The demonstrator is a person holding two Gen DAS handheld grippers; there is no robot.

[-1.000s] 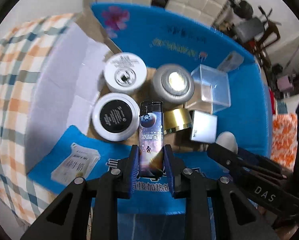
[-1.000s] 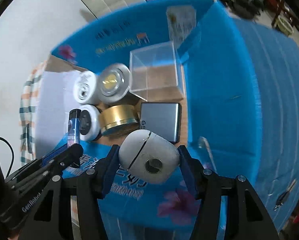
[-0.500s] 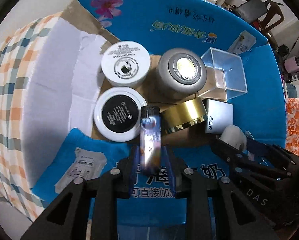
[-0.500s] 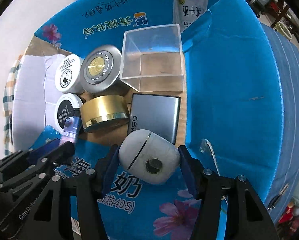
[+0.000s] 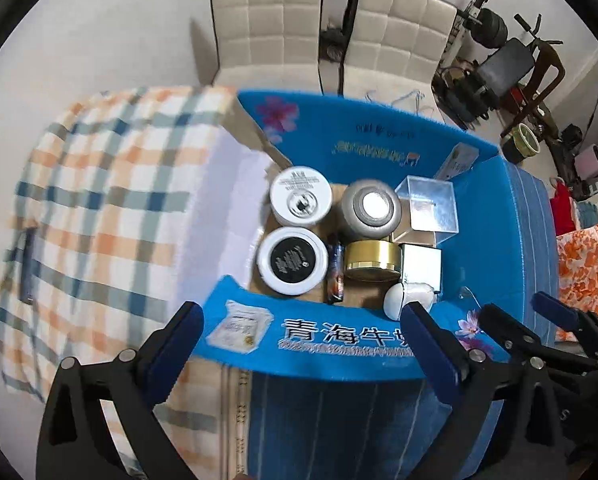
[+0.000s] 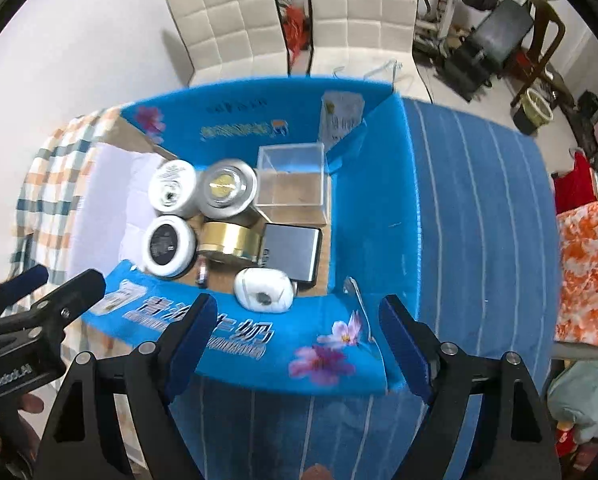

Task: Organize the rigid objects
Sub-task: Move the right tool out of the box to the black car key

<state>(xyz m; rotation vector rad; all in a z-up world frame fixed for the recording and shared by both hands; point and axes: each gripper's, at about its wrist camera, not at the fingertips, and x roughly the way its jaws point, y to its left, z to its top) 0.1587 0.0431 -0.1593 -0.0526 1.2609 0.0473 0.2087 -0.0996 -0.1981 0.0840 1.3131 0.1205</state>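
Note:
A blue cardboard box (image 5: 339, 344) (image 6: 371, 208) holds two white jars (image 5: 293, 266) (image 5: 301, 202), a silver jar (image 5: 371, 210), a gold tin (image 5: 373, 260), a clear cube (image 5: 429, 208) and a grey block (image 6: 293, 252). A dark lighter (image 5: 335, 274) (image 6: 201, 274) lies on the box floor between the black-lidded jar and the gold tin. A white egg-shaped case (image 6: 263, 291) (image 5: 409, 298) rests by the near wall. Above the near wall my left gripper (image 5: 299, 344) has its jaws opening wide, nothing between them. My right gripper (image 6: 297, 334) is also opening, with nothing between its jaws.
The box sits on a blue striped cloth (image 6: 479, 200), with a checked orange-and-blue cloth (image 5: 99, 208) to its left. Two white padded chairs (image 6: 299, 16) stand behind. An orange patterned fabric (image 6: 587, 272) lies at the right. Exercise gear (image 5: 499, 56) stands at the back right.
Both grippers let go and rose out of the box. The lighter left the left jaws and the white case left the right jaws; both now lie on the box floor.

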